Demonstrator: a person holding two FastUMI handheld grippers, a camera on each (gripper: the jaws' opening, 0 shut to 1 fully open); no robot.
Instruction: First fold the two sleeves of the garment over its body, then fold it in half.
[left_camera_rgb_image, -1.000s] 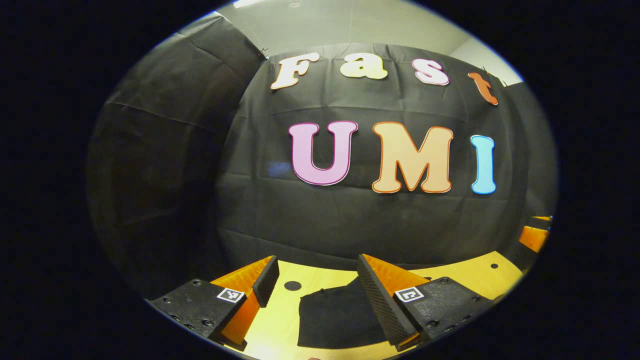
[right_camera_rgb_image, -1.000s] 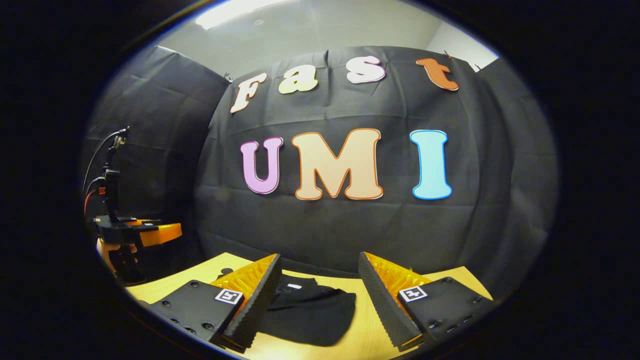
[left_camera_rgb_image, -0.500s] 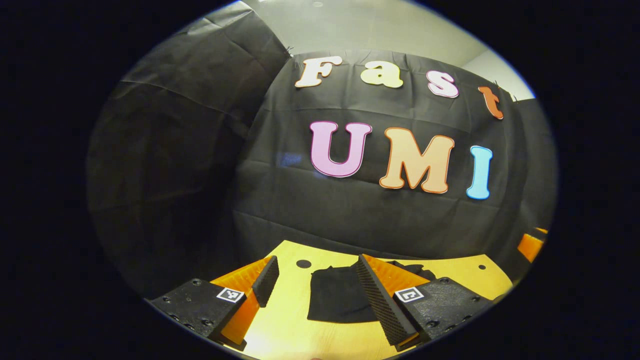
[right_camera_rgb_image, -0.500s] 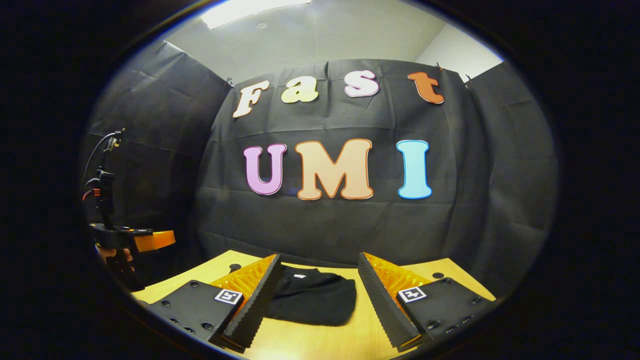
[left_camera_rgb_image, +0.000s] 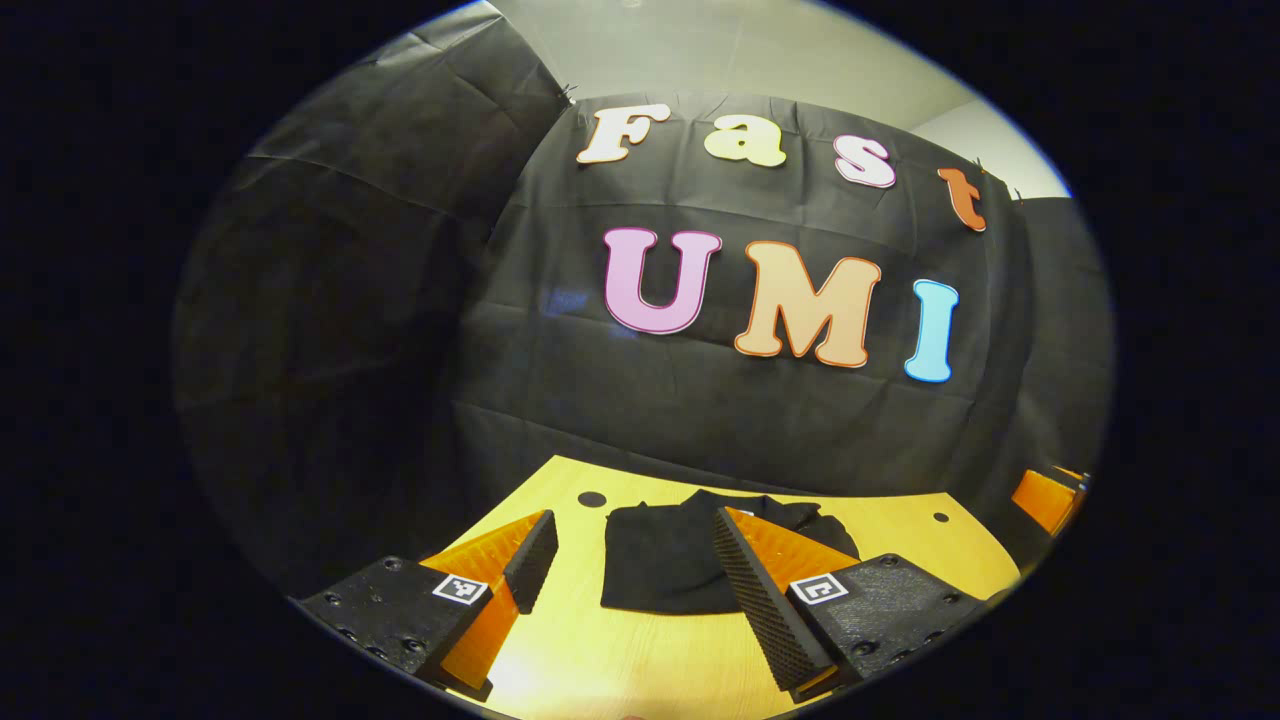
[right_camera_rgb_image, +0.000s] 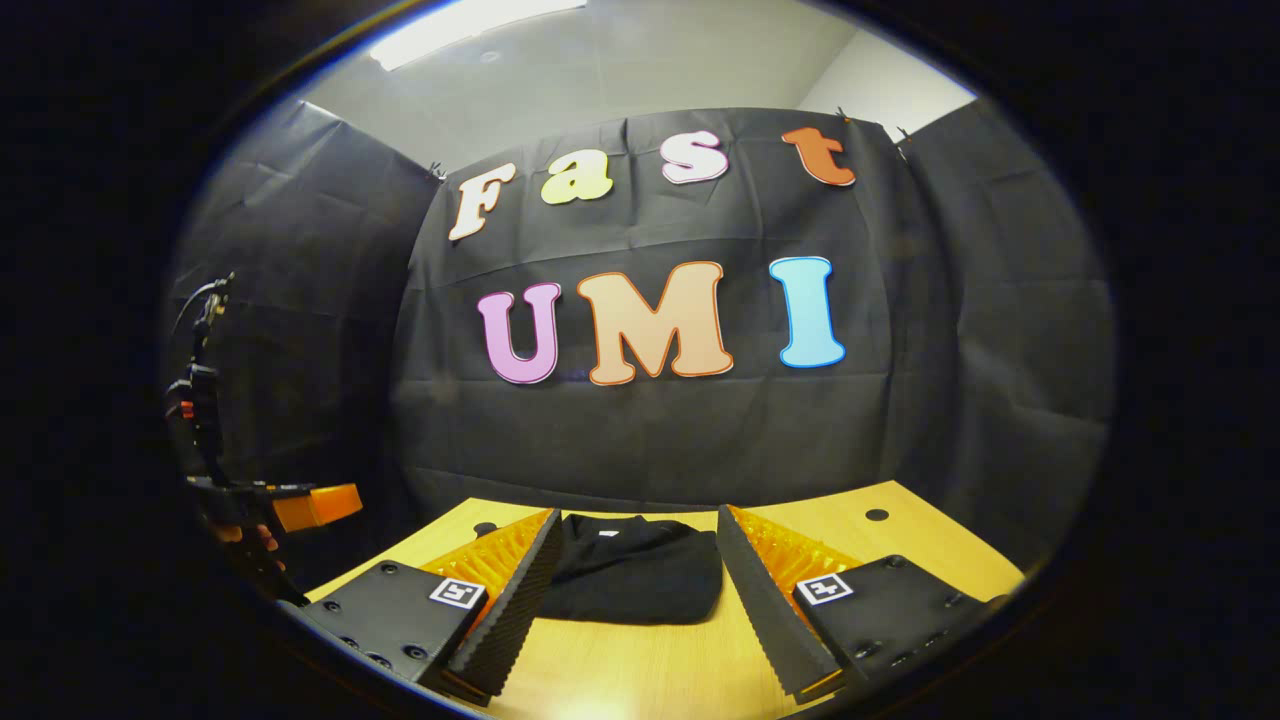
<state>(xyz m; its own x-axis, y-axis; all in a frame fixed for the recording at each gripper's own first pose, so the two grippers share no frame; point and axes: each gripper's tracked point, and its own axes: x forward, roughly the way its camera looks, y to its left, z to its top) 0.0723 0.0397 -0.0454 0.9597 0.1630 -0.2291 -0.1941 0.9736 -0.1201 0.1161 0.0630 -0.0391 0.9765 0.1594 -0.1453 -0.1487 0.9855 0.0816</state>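
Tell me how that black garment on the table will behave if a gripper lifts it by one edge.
The black garment lies in a soft, rounded bundle, so it would likely droop and partly unfold. It looks like thin cloth, so it is probably light. On the smooth wooden table it may slide rather than stay put when pushed.

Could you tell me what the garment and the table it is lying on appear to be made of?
The garment looks like soft black knit fabric with a matte finish: it slumps in rounded folds and gives no shine. The exact fibre cannot be told. The table looks like light wood or a wood-look laminate, smooth with a slight sheen: faint grain lines run across its yellowish surface, which has small dark round holes.
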